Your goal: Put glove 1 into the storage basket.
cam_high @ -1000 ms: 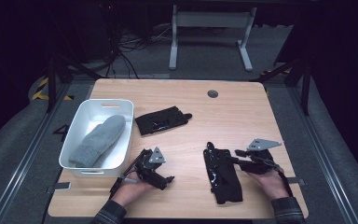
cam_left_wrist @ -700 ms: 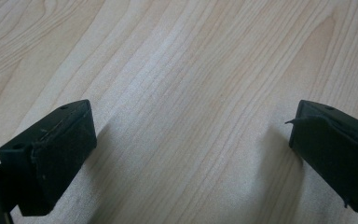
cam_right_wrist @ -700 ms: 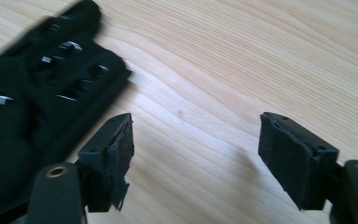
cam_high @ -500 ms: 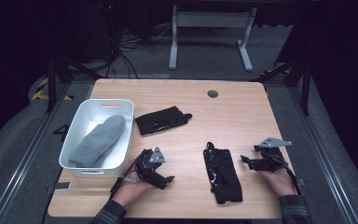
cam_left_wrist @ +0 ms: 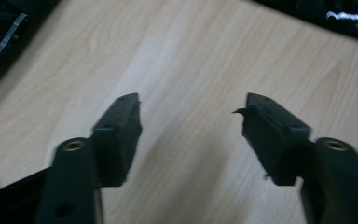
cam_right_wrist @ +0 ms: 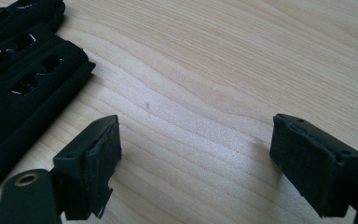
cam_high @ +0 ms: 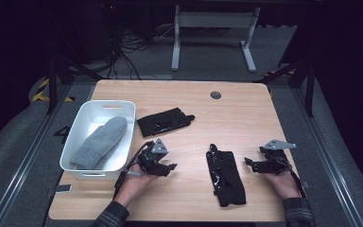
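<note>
A black glove [cam_high: 225,176] lies flat on the wooden table [cam_high: 227,113] near its front edge, between my two grippers. My right gripper [cam_high: 248,163] rests to its right, clear of it. Its jaws have just been opening and stand wide over bare wood [cam_right_wrist: 196,123], with the glove's edge [cam_right_wrist: 23,79] off to the left. My left gripper [cam_high: 170,167] sits left of the glove, beside the white bin [cam_high: 123,158]. Its jaws have just been closing, and a gap with nothing in it remains [cam_left_wrist: 192,105]. A second black glove [cam_high: 164,122] lies farther back.
The white bin holds a grey knitted mitten [cam_high: 99,142]. Black fabric [cam_left_wrist: 354,18] shows at the top corners of the left gripper view. A round grommet [cam_high: 215,95] sits near the table's far edge. Dark floor and a desk frame lie beyond.
My right gripper has let go of the near black glove and drawn off to the right, leaving it flat on the table. The left hand has barely shifted.
</note>
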